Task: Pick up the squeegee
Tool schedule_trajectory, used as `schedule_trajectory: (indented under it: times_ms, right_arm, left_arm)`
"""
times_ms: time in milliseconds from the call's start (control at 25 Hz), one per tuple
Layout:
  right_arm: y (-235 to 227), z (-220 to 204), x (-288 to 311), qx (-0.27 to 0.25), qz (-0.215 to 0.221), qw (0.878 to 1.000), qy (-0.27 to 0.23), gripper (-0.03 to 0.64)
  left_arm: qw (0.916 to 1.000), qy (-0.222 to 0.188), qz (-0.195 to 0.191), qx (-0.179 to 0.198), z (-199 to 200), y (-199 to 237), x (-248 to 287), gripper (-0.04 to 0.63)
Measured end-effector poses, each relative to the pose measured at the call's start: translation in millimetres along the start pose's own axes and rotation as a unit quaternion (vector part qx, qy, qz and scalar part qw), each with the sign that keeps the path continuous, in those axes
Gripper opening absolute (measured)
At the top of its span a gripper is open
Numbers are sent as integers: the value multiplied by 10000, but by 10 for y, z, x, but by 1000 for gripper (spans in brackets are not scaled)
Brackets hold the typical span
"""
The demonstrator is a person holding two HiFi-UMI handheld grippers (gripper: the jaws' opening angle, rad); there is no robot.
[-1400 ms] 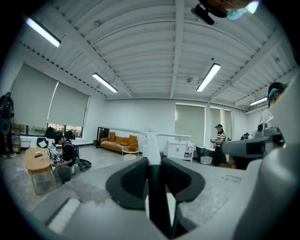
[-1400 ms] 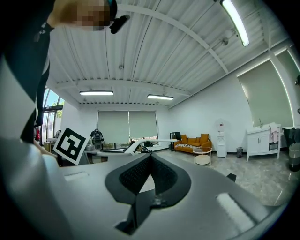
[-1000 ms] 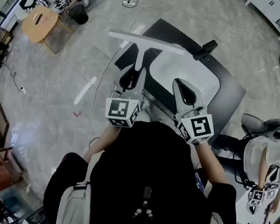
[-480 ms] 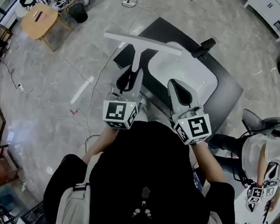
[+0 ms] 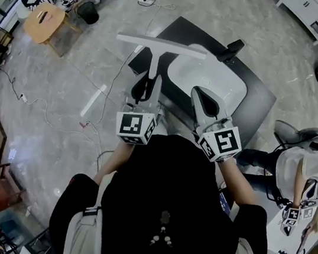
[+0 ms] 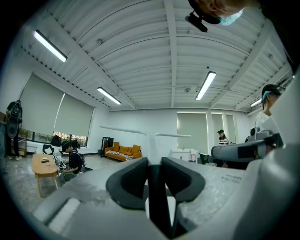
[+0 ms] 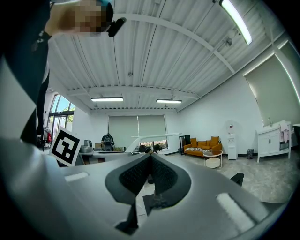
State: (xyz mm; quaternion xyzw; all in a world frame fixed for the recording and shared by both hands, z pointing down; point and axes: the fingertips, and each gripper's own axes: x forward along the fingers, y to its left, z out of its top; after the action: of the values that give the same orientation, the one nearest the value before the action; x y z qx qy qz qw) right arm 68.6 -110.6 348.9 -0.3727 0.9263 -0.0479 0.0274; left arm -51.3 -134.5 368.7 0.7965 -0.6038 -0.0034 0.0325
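Observation:
The squeegee point(image 5: 160, 45) is a white T: a long straight blade across the top of a white handle whose lower end is dark. My left gripper point(image 5: 146, 87) is shut on that dark end and holds the tool out level above the floor. In the left gripper view the dark handle point(image 6: 158, 197) fills the gap between the left gripper's point(image 6: 154, 166) black pads point(image 6: 129, 180), with the white blade point(image 6: 123, 129) beyond. My right gripper point(image 5: 208, 104) is alongside, shut with nothing in it. In the right gripper view the jaws of the right gripper point(image 7: 151, 174) meet, and the squeegee blade point(image 7: 157, 136) shows to their left.
Under the grippers a white rounded slab point(image 5: 215, 75) lies on a black mat point(image 5: 257, 106), with a black object point(image 5: 233, 50) at its far edge. Cables run across the grey floor. A wooden table point(image 5: 44, 22) and a seated person are far left. A second person with grippers point(image 5: 295, 217) is at the right.
Both grippers and the held squeegee have drifted slightly to the left and away in the head view. Neither grip has changed.

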Motion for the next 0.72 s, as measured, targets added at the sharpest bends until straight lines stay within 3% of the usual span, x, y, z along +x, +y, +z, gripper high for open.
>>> schedule_trajectory:
  times_ms: [720]
  right_arm:
    - [73,-60,57,14,175,9998,91,0]
  left_arm:
    - [9999,73,142,-51,-54,81,-73,106]
